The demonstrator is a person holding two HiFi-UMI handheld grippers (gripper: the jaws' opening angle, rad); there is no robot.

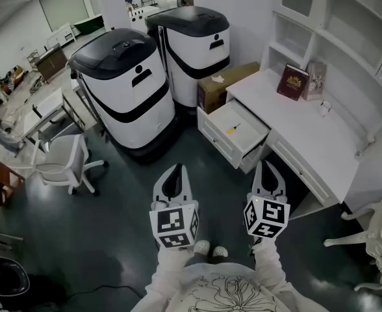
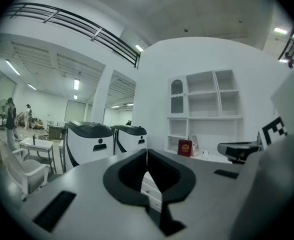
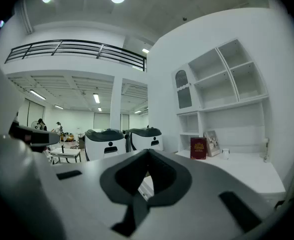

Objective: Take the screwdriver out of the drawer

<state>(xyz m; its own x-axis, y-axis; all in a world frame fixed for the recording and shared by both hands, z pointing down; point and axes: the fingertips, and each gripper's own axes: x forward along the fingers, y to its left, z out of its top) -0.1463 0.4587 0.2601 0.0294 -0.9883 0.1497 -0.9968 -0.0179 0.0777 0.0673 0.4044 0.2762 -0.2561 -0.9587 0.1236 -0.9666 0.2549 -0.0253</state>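
Dark, glossy floor [image 1: 113,194] fills a big open hall, with a white worktop [image 1: 308,132] under built-in white shelves [image 1: 347,18] along the wall. One drawer [image 1: 218,140] of the worktop stands pulled out, and it serves as the landmark.

One screwdriver [image 1: 233,129] with a yellow handle lies alone inside the drawer, on its white bottom. Two tall white-and-black machines [image 1: 123,90] stand side by side beyond the drawer, away from the worktop. One brown cardboard box [image 1: 223,83] sits just past the drawer, between the farther machine and the worktop. On the worktop beyond the drawer stand one dark red book [image 1: 292,82] with a gold emblem whose lettering is too small to read, one picture frame [image 1: 315,80] just beside it, and one small cup [image 1: 325,108] nearer the drawer. One white office chair [image 1: 61,161] stands well apart from the drawer, past the nearer machine.

Two claws hang level on the near side of the drawer, well short of it, each carrying one cube with black square markers. The left claw [image 1: 176,166] is clenched, its tips meeting with nothing between them. The right claw [image 1: 267,164] is clenched the same way and grasps nothing.
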